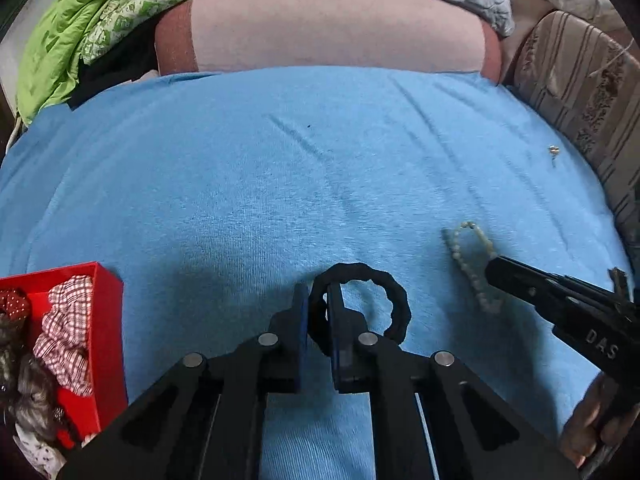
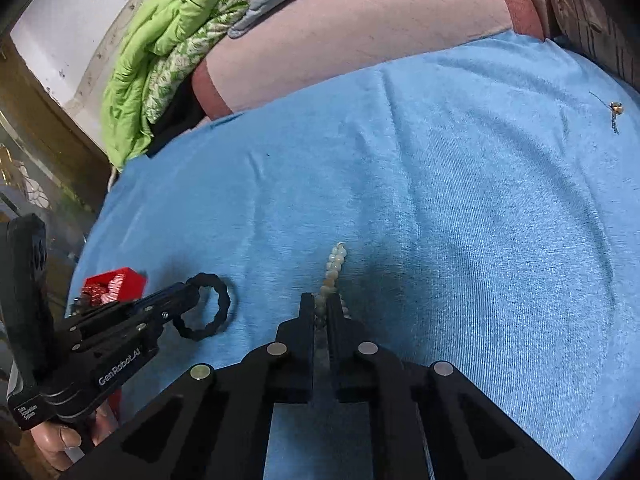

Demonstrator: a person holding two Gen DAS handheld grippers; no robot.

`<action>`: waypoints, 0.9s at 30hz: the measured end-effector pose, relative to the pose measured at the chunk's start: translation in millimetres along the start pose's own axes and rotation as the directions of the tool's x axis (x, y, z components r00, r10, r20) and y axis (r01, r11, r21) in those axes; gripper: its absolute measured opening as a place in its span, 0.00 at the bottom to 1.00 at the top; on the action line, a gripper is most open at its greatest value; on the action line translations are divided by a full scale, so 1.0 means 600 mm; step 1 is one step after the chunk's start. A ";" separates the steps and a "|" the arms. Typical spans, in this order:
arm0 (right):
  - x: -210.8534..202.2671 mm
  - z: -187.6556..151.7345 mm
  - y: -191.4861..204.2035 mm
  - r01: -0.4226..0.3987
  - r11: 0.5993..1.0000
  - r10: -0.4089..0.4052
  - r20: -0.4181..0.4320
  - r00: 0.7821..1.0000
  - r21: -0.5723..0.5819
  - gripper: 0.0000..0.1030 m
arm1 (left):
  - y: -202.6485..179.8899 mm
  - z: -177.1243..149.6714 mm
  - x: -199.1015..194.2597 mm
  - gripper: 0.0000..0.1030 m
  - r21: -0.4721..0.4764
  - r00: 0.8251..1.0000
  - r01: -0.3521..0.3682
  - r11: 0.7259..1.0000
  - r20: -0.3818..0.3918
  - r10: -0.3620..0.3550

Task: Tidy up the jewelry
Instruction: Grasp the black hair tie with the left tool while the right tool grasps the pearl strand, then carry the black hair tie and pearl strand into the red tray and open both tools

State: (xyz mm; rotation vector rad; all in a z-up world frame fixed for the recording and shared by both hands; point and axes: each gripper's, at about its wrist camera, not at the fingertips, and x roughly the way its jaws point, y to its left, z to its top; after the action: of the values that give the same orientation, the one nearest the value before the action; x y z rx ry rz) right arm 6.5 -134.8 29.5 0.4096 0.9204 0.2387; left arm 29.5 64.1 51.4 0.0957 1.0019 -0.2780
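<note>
My left gripper (image 1: pixel 318 300) is shut on a black wavy bangle (image 1: pixel 396 300), gripping its left rim just above the blue cloth (image 1: pixel 240 180). The bangle also shows in the right wrist view (image 2: pixel 222 304). My right gripper (image 2: pixel 320 304) is shut on a white bead bracelet (image 2: pixel 334 268), whose loop sticks out ahead of the fingers. In the left wrist view the bracelet (image 1: pixel 472 256) lies by the right gripper's tip (image 1: pixel 494 270). A small gold earring (image 2: pixel 615 109) lies far right on the cloth; it also shows in the left wrist view (image 1: pixel 553 151).
A red box (image 1: pixel 106 320) holding checked and dotted scrunchies stands at the left edge of the cloth, also seen in the right wrist view (image 2: pixel 132 280). A pink pillow (image 1: pixel 332 28), green quilt (image 1: pixel 80 20) and grey blanket lie behind. A striped cushion (image 1: pixel 580 80) is at right.
</note>
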 end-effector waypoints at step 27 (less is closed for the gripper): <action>-0.181 -0.076 0.080 -0.120 0.992 0.117 0.109 0.987 0.023 0.07 | 0.000 -0.103 -0.246 0.09 -0.097 0.988 -0.002 0.995 0.154 0.017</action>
State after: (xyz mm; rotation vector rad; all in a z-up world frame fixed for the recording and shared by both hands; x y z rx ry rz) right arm -95.6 -121.0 104.4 0.5010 0.7956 0.3090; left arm -95.7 104.6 142.3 -0.0092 0.8593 -0.2247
